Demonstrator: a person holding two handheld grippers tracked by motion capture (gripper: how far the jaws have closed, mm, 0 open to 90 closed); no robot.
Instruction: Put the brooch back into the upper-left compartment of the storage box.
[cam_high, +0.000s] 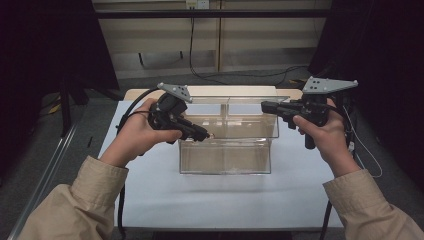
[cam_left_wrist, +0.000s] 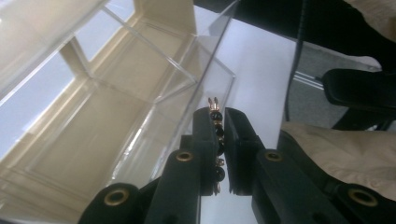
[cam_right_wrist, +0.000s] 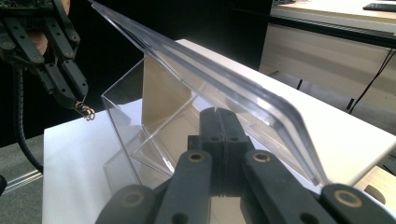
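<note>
Item: beaded bracelet (cam_left_wrist: 216, 135), dark and gold beads, pinched between my left gripper's (cam_high: 202, 134) jaws, held just above the near left rim of the clear box (cam_high: 225, 157). The box sits mid-worktop (cam_high: 150, 190), lid (cam_high: 250, 100) raised open toward the far edge. My right gripper (cam_high: 267, 106) has its jaws pressed together, empty, beside the lid's right end. Cables (cam_high: 200, 75) trail on the floor beyond the far edge.
</note>
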